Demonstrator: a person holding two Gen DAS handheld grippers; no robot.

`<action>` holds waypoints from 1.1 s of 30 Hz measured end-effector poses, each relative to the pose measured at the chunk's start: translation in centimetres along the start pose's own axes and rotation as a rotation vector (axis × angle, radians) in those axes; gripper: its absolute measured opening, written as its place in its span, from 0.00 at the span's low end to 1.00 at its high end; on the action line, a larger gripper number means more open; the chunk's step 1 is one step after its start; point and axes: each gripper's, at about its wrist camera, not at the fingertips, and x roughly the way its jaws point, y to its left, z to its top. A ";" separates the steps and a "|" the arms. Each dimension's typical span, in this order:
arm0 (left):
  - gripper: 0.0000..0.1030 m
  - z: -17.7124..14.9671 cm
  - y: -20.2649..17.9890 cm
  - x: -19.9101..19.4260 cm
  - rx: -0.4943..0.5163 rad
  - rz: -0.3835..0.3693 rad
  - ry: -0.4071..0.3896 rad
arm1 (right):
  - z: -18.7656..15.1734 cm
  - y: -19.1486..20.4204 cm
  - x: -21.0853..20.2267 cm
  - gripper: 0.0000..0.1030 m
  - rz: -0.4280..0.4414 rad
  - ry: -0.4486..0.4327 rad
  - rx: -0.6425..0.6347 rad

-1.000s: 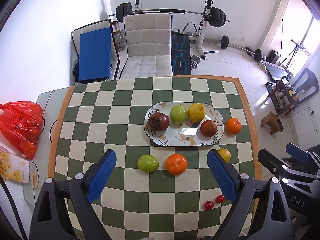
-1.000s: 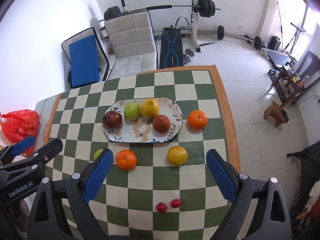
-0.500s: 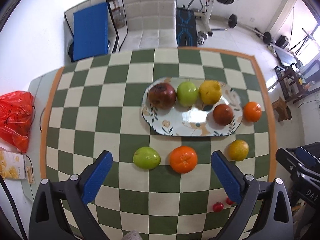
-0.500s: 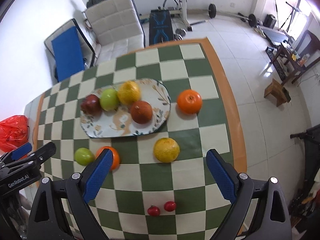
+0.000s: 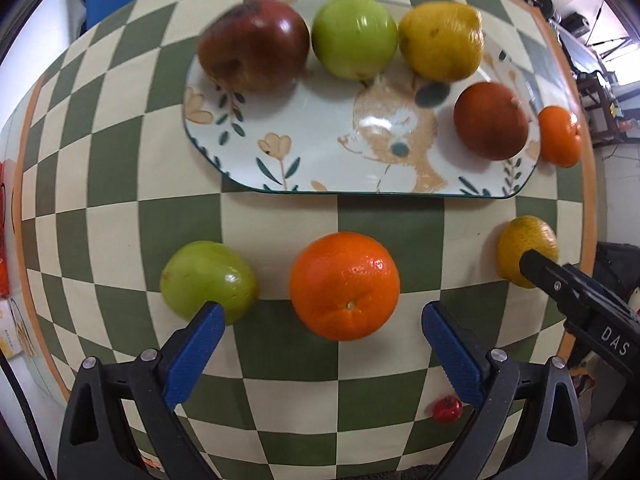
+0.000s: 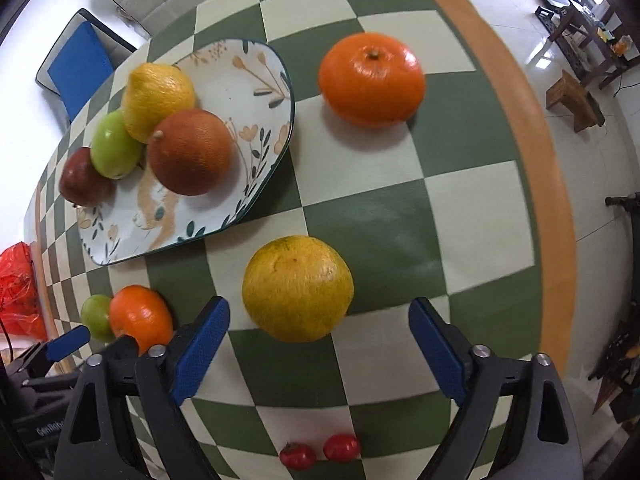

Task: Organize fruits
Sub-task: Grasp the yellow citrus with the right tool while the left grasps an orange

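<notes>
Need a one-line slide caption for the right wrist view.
Open right gripper lined up on a yellow-green citrus lying on the checkered table, beside the fruit plate.

The plate (image 5: 248, 148) is looking like glazed ceramic, glossy, catching a white glare at its centre. The surface (image 6: 400, 208) is wearing a smooth, matt checked covering. At 12 o'clock of the right tongs (image 6: 319, 316), the yellow orange (image 6: 298, 288) is showing a dull, pitted peel; the orange (image 5: 345, 285) ahead of the left tongs (image 5: 322, 320) is shining, finely dimpled. The green apple (image 5: 208, 278) is gleaming smooth and waxy. Both tongs are carrying ribbed blue pads (image 5: 452, 350) on matt black plastic arms with small metal screws (image 5: 499, 354).
</notes>
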 end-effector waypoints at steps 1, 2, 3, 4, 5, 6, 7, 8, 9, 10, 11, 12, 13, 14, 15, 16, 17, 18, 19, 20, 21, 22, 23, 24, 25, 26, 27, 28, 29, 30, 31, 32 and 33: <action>0.97 0.1 -0.4 0.3 0.013 0.009 0.000 | 0.2 0.1 0.7 0.82 0.008 0.006 0.001; 0.97 0.2 -0.9 0.1 0.033 0.020 -0.020 | 0.4 0.1 1.5 0.76 0.013 0.018 0.003; 0.97 0.3 -1.6 0.2 0.058 0.026 -0.022 | 0.4 0.1 2.2 0.69 0.034 0.029 0.008; 0.97 0.4 -2.0 0.4 0.073 0.025 -0.011 | 0.4 0.2 2.6 0.66 0.051 0.032 0.007; 0.97 0.4 -2.4 0.7 0.080 0.022 0.001 | 0.2 0.6 2.6 0.60 0.059 0.029 -0.004; 0.97 0.4 -2.6 0.8 0.083 0.023 0.004 | -0.1 1.0 2.5 0.60 0.038 0.027 -0.028; 0.92 0.3 -2.8 0.9 0.091 0.026 0.006 | -0.5 1.4 2.4 0.60 0.028 0.026 -0.052; 0.88 0.2 -3.0 1.1 0.098 0.029 0.006 | -0.9 1.4 2.4 0.60 0.028 0.025 -0.057; 0.88 0.2 -3.0 1.3 0.099 0.023 0.004 | -1.4 1.3 2.5 0.60 0.033 0.036 -0.063; 0.82 0.1 -3.0 1.5 0.096 0.024 0.006 | -1.8 1.1 2.6 0.60 0.034 0.052 -0.066; 0.71 0.0 -3.0 1.8 0.096 0.023 0.011 | -2.3 0.9 2.7 0.60 0.036 0.061 -0.066; 0.69 -0.1 -3.2 2.0 0.097 0.032 0.010 | -2.9 0.7 2.8 0.60 0.038 0.069 -0.068; 0.62 -0.2 -3.2 2.1 0.096 0.044 -0.002 | -3.4 0.5 3.0 0.60 0.031 0.077 -0.075; 0.62 -0.4 -3.0 2.0 0.097 0.041 -0.016 | -3.7 0.6 2.9 0.60 0.026 0.081 -0.076; 0.61 -0.5 -2.7 2.0 0.097 0.035 -0.022 | -4.1 0.4 3.0 0.60 0.029 0.083 -0.074; 0.61 -0.7 -2.7 1.9 0.097 0.032 -0.023 | -4.5 0.3 3.0 0.60 0.041 0.081 -0.074; 0.61 -1.0 -2.7 1.9 0.100 0.031 -0.022 | -4.7 0.3 3.1 0.60 0.038 0.083 -0.075; 0.61 -1.5 -2.7 1.9 0.101 0.030 -0.022 | -4.8 0.3 3.2 0.60 0.042 0.081 -0.072; 0.61 -2.1 -2.6 2.0 0.102 0.029 -0.021 | -4.9 0.3 3.2 0.61 0.047 0.079 -0.069; 0.61 -2.6 -2.3 2.2 0.105 0.028 -0.022 | -4.9 0.4 3.3 0.61 0.051 0.074 -0.070; 0.61 -3.3 -2.2 2.2 0.108 0.032 -0.030 | -5.0 0.5 3.3 0.61 0.055 0.071 -0.067; 0.61 -3.7 -2.2 2.2 0.104 0.034 -0.032 | -5.0 0.4 3.3 0.61 0.058 0.069 -0.064; 0.61 -3.8 -2.1 2.2 0.096 0.031 -0.034 | -5.0 0.6 3.4 0.61 0.057 0.071 -0.070; 0.61 -3.9 -2.0 2.2 0.085 0.025 -0.032 | -5.0 0.1 3.2 0.61 0.054 0.069 -0.075; 0.61 -4.0 -1.8 2.2 0.075 0.020 -0.032 | -5.1 0.5 3.2 0.61 0.043 0.063 -0.085; 0.61 -4.0 -1.7 2.2 0.063 0.013 -0.029 | -5.0 0.3 3.2 0.60 0.035 0.060 -0.093; 0.61 -4.5 -1.3 2.2 0.056 0.004 -0.028 | -4.7 0.3 2.9 0.60 0.029 0.059 -0.099; 0.61 -4.5 -1.2 2.0 0.054 0.001 -0.031 | -4.5 0.3 2.8 0.60 0.029 0.056 -0.101; 0.61 -4.4 -1.0 1.6 0.054 0.001 -0.039 | -4.4 0.3 2.7 0.60 0.035 0.051 -0.101; 0.61 -4.3 -0.9 0.9 0.053 -0.007 -0.048 | -4.3 0.5 2.5 0.60 0.043 0.044 -0.101; 0.61 -4.1 -0.7 0.0 0.049 -0.021 -0.057 | -4.2 0.6 2.2 0.60 0.051 0.037 -0.101; 0.61 -3.7 -0.2 -0.9 0.041 -0.040 -0.070 | -4.1 0.7 1.7 0.60 0.065 0.025 -0.100; 0.61 -3.4 0.3 -2.1 0.033 -0.061 -0.087 | -4.0 0.9 1.3 0.60 0.078 0.016 -0.100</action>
